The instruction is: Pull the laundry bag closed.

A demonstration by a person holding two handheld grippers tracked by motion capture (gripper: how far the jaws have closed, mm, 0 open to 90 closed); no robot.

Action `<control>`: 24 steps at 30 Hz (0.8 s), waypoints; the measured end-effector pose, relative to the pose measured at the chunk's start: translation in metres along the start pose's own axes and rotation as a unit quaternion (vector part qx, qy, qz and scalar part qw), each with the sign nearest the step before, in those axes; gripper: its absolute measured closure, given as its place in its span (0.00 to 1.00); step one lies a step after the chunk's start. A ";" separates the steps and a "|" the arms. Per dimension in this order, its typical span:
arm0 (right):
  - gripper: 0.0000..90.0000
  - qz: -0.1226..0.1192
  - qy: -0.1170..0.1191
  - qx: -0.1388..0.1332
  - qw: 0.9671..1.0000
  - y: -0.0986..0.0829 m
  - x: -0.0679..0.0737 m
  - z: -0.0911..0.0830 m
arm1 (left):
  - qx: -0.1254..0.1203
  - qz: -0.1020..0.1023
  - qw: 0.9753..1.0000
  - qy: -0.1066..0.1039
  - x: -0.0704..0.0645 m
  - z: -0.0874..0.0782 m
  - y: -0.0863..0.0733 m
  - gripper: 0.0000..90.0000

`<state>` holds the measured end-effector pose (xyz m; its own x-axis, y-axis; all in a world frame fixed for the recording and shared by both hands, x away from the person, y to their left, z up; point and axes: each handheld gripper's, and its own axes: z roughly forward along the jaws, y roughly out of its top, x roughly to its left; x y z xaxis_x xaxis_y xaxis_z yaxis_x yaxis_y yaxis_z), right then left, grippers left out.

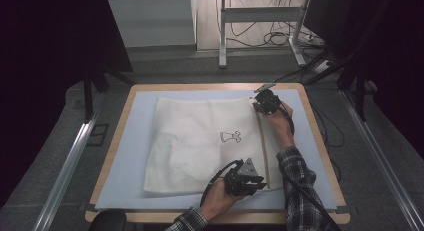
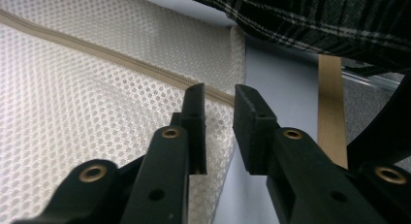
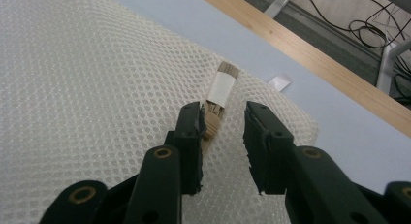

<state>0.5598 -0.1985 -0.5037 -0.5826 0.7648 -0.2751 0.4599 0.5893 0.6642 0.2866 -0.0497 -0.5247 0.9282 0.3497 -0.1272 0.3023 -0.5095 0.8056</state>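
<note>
A white mesh bag [image 1: 200, 143] with a small black printed figure lies flat on the pale blue mat [image 1: 125, 156]. A beige zipper [image 1: 263, 146] runs along its right side. My left gripper [image 1: 251, 182] is open at the near end of the zipper [image 2: 121, 59], its jaws either side of the bag's corner [image 2: 237, 54]. My right gripper [image 1: 262, 105] is open at the far end, jaws straddling the zipper's end with its white tab [image 3: 222, 87]. The mesh bag [image 3: 97, 88] lies under it.
The mat covers a wooden table [image 1: 320, 136] with its edge showing on all sides. A plaid sleeve [image 2: 310, 15] crosses the top of the left gripper view. Table legs and cables [image 1: 270, 36] stand on the floor beyond.
</note>
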 end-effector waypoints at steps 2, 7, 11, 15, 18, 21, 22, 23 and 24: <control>0.71 0.002 0.000 -0.003 1.000 0.000 0.000 -0.002 | -0.002 0.000 1.000 0.001 -0.001 -0.003 0.000 0.80; 0.65 0.010 0.006 -0.009 1.000 -0.002 0.000 -0.006 | -0.005 0.004 1.000 0.004 -0.004 -0.010 -0.004 0.70; 0.60 0.019 0.015 -0.011 1.000 -0.004 0.001 -0.007 | 0.001 0.012 1.000 0.010 -0.005 -0.014 -0.005 0.62; 0.56 0.018 0.022 -0.005 1.000 -0.003 0.005 -0.009 | 0.010 0.023 1.000 0.017 -0.005 -0.019 -0.004 0.55; 0.53 0.021 0.030 -0.006 0.999 -0.002 0.005 -0.013 | 0.002 0.012 1.000 0.010 -0.003 -0.022 -0.002 0.51; 0.50 0.020 0.031 -0.010 0.999 0.000 0.007 -0.017 | 0.002 0.008 1.000 0.008 -0.001 -0.023 0.000 0.47; 0.48 0.020 0.033 -0.010 0.999 0.001 0.007 -0.019 | 0.003 0.009 1.000 0.010 -0.002 -0.023 0.000 0.45; 0.47 0.020 0.034 -0.012 0.999 0.001 0.008 -0.020 | 0.005 0.012 1.000 0.012 -0.002 -0.024 0.001 0.43; 0.45 0.021 0.038 -0.013 0.999 0.001 0.008 -0.021 | 0.007 0.016 1.000 0.016 -0.002 -0.024 0.001 0.41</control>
<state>0.5417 -0.1972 -0.4907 -0.6123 0.7664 -0.1939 0.4681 0.5491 0.6923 0.2799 -0.0318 -0.5097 0.9296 0.3591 -0.0827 0.2763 -0.5307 0.8013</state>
